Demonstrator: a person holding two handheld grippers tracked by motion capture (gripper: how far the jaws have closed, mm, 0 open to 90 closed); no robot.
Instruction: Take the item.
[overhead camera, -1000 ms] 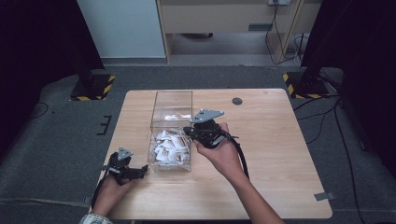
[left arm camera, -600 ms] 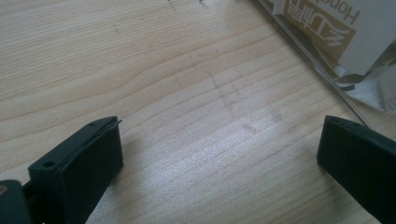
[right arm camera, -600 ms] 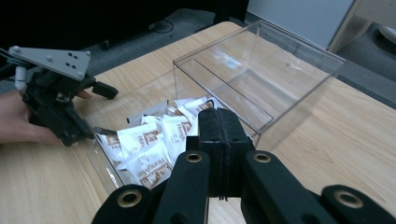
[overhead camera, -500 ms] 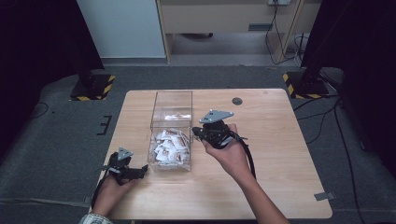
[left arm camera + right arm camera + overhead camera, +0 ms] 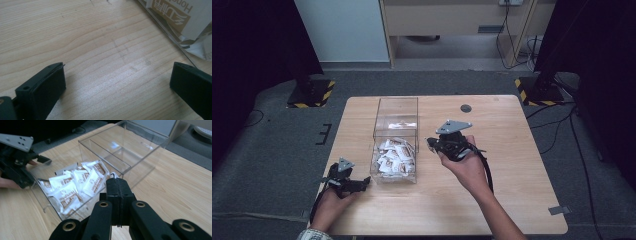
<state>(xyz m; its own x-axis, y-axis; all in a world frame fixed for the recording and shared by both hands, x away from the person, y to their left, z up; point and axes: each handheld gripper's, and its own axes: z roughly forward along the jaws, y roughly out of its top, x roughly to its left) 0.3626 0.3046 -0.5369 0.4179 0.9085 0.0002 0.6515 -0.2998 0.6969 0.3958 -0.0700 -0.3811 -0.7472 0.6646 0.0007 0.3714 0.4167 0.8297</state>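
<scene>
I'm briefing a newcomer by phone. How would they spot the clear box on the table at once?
Start at the wooden table. Left of its middle stands the clear box, a see-through bin with two compartments. Its near compartment holds white and brown sachets, the far one is bare, and nothing else there is transparent.

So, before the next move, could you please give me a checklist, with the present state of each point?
1. Left gripper open: ok, jaws wide apart over bare table.
2. Right gripper empty: cannot tell; the jaws are pressed shut, and anything thin between them would be hidden.
3. Sachets inside the clear box: ok, piled in the compartment nearer the person.
4. Box upright on the table: ok.
5. Right gripper clear of the box: ok, beside its right wall, not over it.
</scene>
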